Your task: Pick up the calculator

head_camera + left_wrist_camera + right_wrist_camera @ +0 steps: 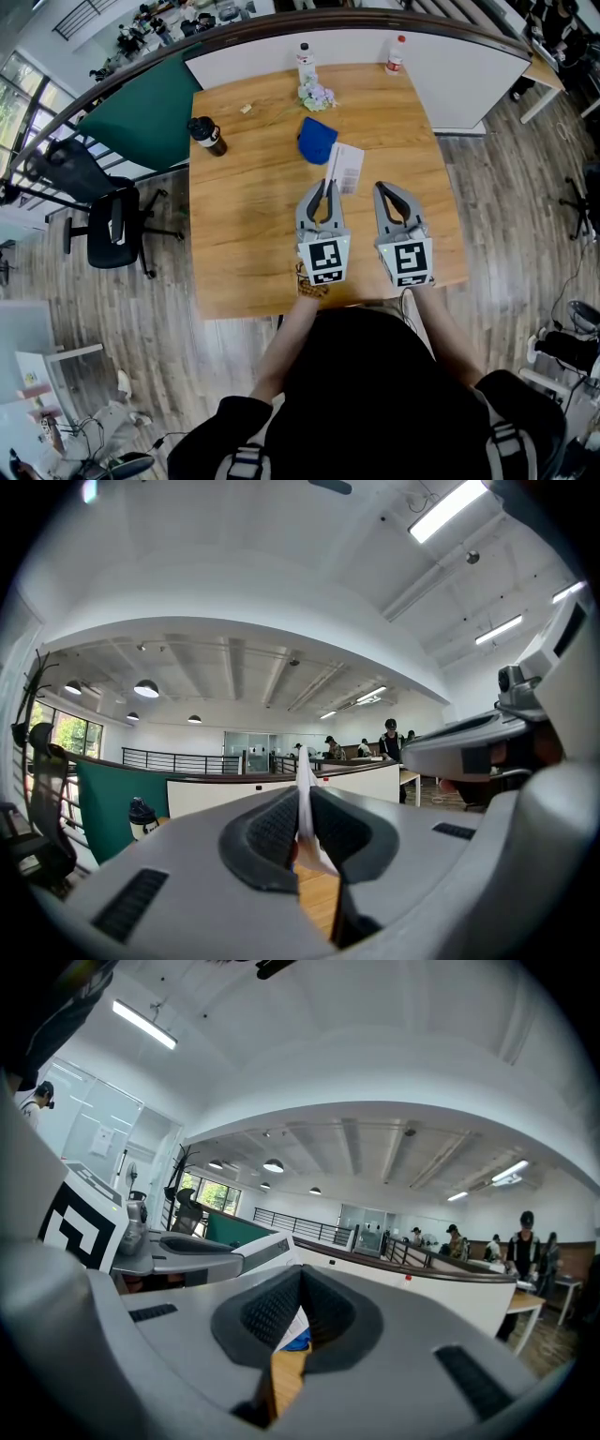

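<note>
Calculator (pixel 345 169): flat and white, pinched on edge at the tips of the left gripper (pixel 323 190), one broad face turned toward the right gripper. It appears clear of the wooden table (pixel 244 234), though a last sliver of contact cannot be ruled out.
Left gripper: jaws drawn narrow, pads clamped on the calculator's thin body.
Right gripper (pixel 384 190): alongside and level, jaws closed together with nothing between them.
Progress: the grasp is made and the lift looks achieved. By this reading, all that remains is to keep the hold secure.
Beyond the tips: a blue cloth (pixel 317 139) lies on the table just past the calculator.
Mid-table: a black flask (pixel 207 135) stands to the left, with a small bunch of flowers (pixel 316 94) farther back.
Far edge: a clear bottle (pixel 305 59) and a red-capped bottle (pixel 396 56).
</note>
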### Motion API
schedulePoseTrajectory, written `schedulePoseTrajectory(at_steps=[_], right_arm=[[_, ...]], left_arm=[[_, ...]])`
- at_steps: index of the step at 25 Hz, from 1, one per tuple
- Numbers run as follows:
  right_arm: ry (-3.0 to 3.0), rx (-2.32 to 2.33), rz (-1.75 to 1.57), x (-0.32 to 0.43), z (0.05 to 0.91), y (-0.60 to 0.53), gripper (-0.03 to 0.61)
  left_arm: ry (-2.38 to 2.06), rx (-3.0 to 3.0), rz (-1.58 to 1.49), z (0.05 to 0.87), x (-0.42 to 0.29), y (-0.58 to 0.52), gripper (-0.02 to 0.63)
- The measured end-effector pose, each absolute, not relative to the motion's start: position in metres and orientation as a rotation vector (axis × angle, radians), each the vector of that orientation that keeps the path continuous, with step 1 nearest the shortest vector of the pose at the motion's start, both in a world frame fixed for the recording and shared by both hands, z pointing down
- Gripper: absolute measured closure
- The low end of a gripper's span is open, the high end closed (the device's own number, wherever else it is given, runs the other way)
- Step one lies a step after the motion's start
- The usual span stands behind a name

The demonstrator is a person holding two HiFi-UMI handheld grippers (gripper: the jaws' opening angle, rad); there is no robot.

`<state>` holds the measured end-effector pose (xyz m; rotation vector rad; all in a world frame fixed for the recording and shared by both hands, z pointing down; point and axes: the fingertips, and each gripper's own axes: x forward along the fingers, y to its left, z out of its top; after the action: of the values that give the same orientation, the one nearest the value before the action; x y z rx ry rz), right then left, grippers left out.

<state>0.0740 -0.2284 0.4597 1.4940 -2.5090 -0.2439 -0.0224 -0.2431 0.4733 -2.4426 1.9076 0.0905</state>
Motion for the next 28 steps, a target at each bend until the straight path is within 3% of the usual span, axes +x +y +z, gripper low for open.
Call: schedulePoseTrajectory(at_steps=[28], right_arm=[[-2.451,1.421,-0.102,0.077,0.506,-0.214,0.572]], left_arm=[[1.946,-2.514,0.001,0.521,-0.018,-0.236,0.558]])
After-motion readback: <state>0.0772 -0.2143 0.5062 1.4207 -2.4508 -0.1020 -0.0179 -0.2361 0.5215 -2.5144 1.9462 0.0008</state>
